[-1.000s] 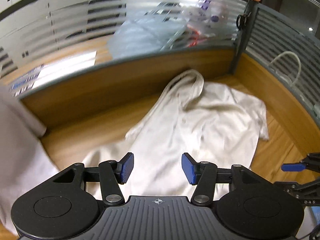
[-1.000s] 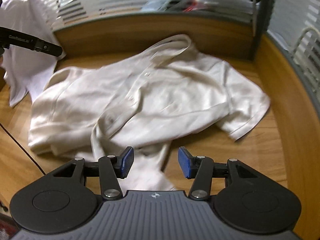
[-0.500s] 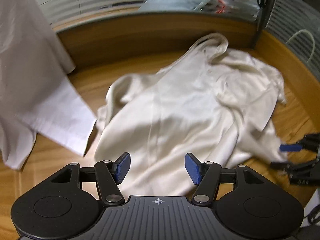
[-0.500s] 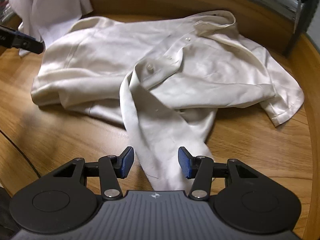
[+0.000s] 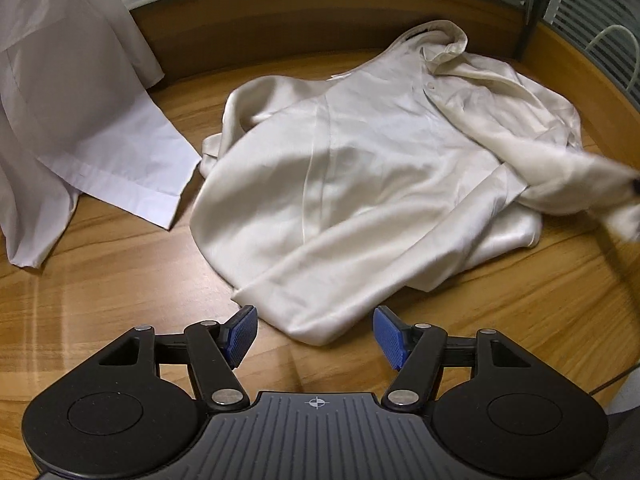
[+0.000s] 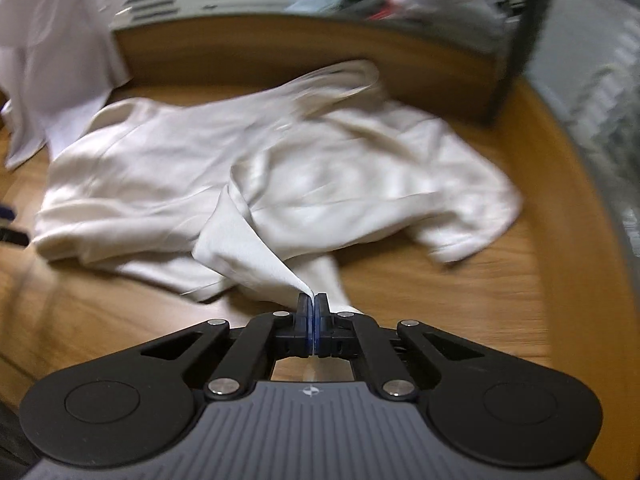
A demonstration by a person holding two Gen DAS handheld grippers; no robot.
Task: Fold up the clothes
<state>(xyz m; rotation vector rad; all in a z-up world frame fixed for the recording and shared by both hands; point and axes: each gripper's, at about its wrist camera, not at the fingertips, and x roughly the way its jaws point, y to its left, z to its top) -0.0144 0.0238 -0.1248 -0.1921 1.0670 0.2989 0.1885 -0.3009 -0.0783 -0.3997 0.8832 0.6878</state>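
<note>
While the cream shirt (image 5: 360, 168) lies crumpled in the middle of the wooden table (image 5: 100, 280), the right claw (image 6: 313, 312) is pressed together on one corner of its fabric, and this corner rises from the table in a thin, stretched fold up to the blue pads. In the right wrist view the shirt (image 6: 200, 184) is blurred, but its collar is seen at the far side, near the wooden wall at the back of the table, and one short sleeve spreads toward the right edge. The left claw (image 5: 316, 332) hangs just above the near hem of the shirt with its blue pads (image 5: 240, 334) apart; a rounded fold of the hem lies in the space between them, but the pads do not touch it. From the left wrist view, the lifted part of the shirt is pulled toward the right edge of the picture (it is smeared there, so I cannot tell the details). A second garment, a white shirt (image 5: 72, 92), hangs down over the left part of the table, just beside the cream shirt and, as far as I can see, not touching it.
</note>
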